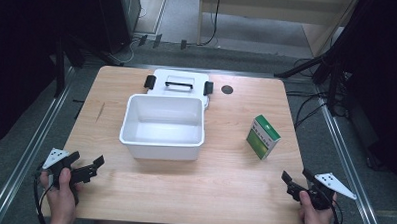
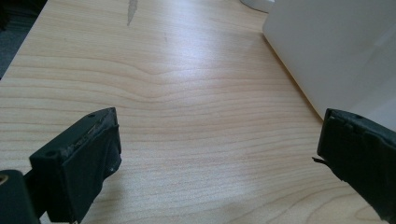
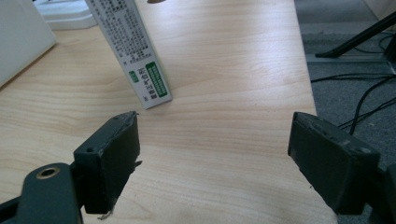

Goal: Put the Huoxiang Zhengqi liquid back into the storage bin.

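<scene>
A white open box (image 1: 163,125) sits mid-table with its lid (image 1: 180,84) lying flat behind it. A green and white carton (image 1: 263,137) stands upright to the right of the box. My left gripper (image 1: 90,164) rests at the table's front left, jaws open over bare wood, and the box wall (image 2: 336,51) shows ahead on the right of the left gripper view. My right gripper (image 1: 295,178) is at the front right, jaws open with nothing between them. The carton (image 3: 133,51) stands just ahead of them, to the left.
The wooden table (image 1: 224,183) has a small dark round hole (image 1: 227,89) near its back edge. Metal rails run along both sides. Cables (image 1: 311,108) and stand legs lie on the floor to the right.
</scene>
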`<action>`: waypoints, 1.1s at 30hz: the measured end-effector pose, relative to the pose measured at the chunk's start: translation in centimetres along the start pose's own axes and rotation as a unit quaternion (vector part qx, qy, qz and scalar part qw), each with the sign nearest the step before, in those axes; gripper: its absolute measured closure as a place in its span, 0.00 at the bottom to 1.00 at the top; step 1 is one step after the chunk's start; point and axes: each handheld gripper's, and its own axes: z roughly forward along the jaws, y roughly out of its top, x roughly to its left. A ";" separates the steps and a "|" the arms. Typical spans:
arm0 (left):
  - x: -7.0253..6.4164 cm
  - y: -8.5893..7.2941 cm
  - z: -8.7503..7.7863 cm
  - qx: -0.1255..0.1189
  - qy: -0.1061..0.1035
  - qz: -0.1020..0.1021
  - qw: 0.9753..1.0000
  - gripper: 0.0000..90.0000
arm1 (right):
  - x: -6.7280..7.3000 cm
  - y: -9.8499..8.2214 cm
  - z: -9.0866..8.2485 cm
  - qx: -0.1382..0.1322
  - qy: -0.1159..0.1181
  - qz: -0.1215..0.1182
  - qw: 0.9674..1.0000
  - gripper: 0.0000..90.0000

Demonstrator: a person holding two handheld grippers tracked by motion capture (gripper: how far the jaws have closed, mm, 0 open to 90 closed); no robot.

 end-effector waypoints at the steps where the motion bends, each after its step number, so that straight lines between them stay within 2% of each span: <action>1: 0.0 0.0 0.0 0.000 0.000 0.000 1.000 0.01 | 0.1 0.0 0.0 0.003 0.001 -0.002 1.000 0.19; 4: 0.0 0.0 0.0 0.002 0.000 0.002 1.000 0.01 | 0.3 0.0 0.1 0.013 0.006 -0.010 1.000 0.20; 7: 0.0 0.0 0.0 0.001 0.000 0.001 1.000 0.01 | 1.2 0.4 0.5 0.031 0.020 -0.031 0.999 0.21; 10: 0.0 0.0 0.0 0.002 0.000 0.003 1.000 0.01 | 1.7 1.0 0.9 0.042 0.028 -0.035 0.998 0.21; 12: 0.0 0.0 0.0 0.001 0.000 0.002 1.000 0.01 | 1.9 1.2 1.1 0.048 0.026 -0.036 0.998 0.22; 13: 0.0 0.0 0.0 0.000 -0.001 0.001 1.000 0.01 | 2.2 1.4 1.3 0.061 0.026 -0.047 0.997 0.22; 14: 0.0 0.0 0.0 0.000 -0.001 0.001 1.000 0.01 | 2.2 1.4 1.3 0.061 0.026 -0.047 0.997 0.22; 15: 0.0 0.0 -0.1 0.000 -0.002 0.000 1.000 0.01 | 2.3 1.7 1.4 0.079 0.022 -0.058 0.995 0.22; 21: 0.1 0.0 -0.1 -0.002 -0.004 0.000 1.000 0.01 | 2.3 2.4 1.5 0.107 0.026 -0.069 0.992 0.22; 23: 0.0 0.0 -0.1 -0.002 -0.004 0.001 1.000 0.01 | 2.5 2.9 1.6 0.128 0.019 -0.077 0.989 0.23; 26: 0.0 0.0 -0.1 -0.001 -0.004 -0.001 1.000 0.01 | 2.9 3.4 1.7 0.160 0.011 -0.100 0.982 0.23; 29: 0.0 0.0 -0.1 -0.001 -0.004 -0.001 1.000 0.01 | 3.0 4.1 1.7 0.176 0.010 -0.106 0.979 0.23; 30: 0.0 0.0 -0.1 -0.001 -0.004 -0.001 1.000 0.01 | 3.0 4.1 1.7 0.176 0.010 -0.106 0.979 0.23; 33: 0.0 0.0 -0.1 -0.003 -0.005 -0.002 1.000 0.01 | 3.2 5.1 1.9 0.214 0.006 -0.120 0.969 0.23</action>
